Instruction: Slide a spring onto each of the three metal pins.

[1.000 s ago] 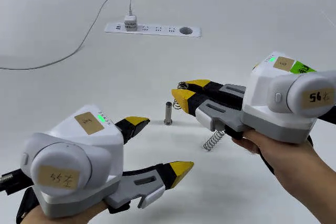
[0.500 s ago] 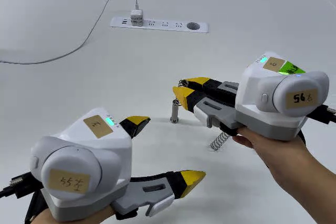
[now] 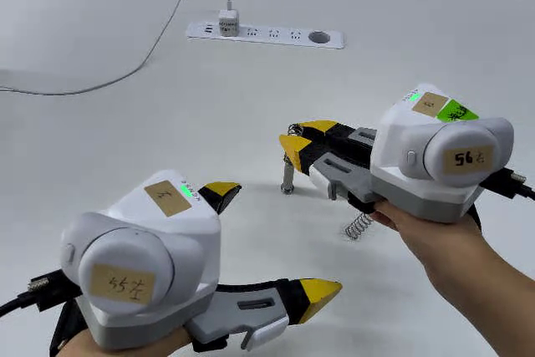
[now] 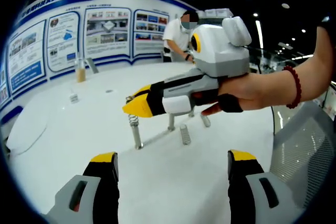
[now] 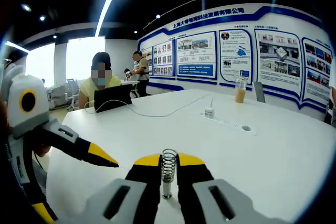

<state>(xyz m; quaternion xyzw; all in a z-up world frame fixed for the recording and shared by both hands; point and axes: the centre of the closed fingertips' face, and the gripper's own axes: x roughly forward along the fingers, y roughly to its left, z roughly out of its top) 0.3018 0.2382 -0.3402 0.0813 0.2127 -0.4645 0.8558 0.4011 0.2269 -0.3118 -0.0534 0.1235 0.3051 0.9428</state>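
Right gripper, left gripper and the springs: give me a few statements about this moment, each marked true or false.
1. The right gripper is shut on a spring, holding it at the top of an upright metal pin. True.
2. The left gripper is clamped on a second spring. False: its jaws stand wide apart and hold nothing.
3. A loose spring lies on its side on the white table. True.
4. The power strip has nothing plugged into it. False: a white charger with a cable sits in it.
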